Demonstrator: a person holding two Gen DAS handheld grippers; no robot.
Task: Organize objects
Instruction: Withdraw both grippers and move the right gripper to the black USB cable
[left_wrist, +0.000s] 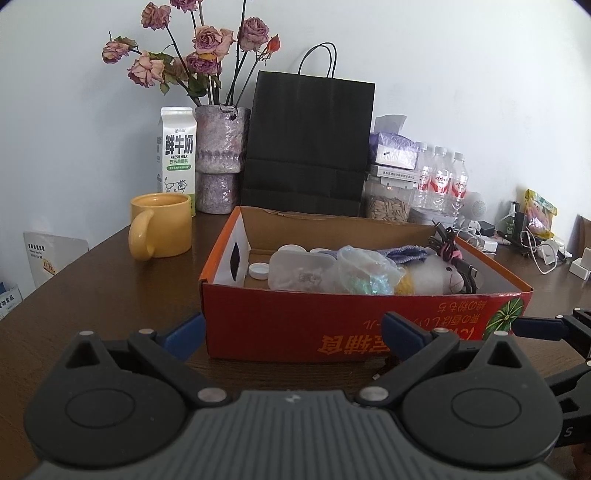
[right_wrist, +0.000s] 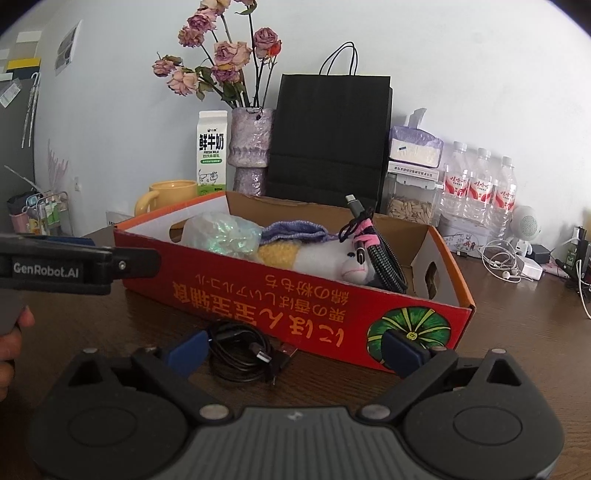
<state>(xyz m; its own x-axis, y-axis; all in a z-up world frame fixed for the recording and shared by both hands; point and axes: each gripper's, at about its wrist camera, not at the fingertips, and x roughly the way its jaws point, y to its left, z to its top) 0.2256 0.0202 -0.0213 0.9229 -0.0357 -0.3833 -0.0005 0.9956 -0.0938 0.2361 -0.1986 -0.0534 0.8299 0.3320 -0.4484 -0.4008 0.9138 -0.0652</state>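
We see the coiled black cable (right_wrist: 245, 350) lying flat on the dark wooden table (right_wrist: 517, 332), a loose glossy oval whose long axis runs left to right, its USB plug pointing toward about 4 o'clock. It sits just in front of the red cardboard box (right_wrist: 258, 295), between the blue pads of our right gripper (right_wrist: 291, 349), whose jaws stand spread wide without touching it. The box, matte with orange rims and a green pumpkin print, runs lengthwise from 10 to 4 o'clock and holds a crinkled plastic bag (right_wrist: 221, 232), a soft plush toy (right_wrist: 332, 262) and a braided cable bundle (right_wrist: 380, 254). Our left gripper (left_wrist: 291, 332) is likewise spread, empty, facing the box's long side. Behind, at 11 o'clock, stand a smooth yellow mug (left_wrist: 160, 225) and a milk carton (left_wrist: 177, 151).
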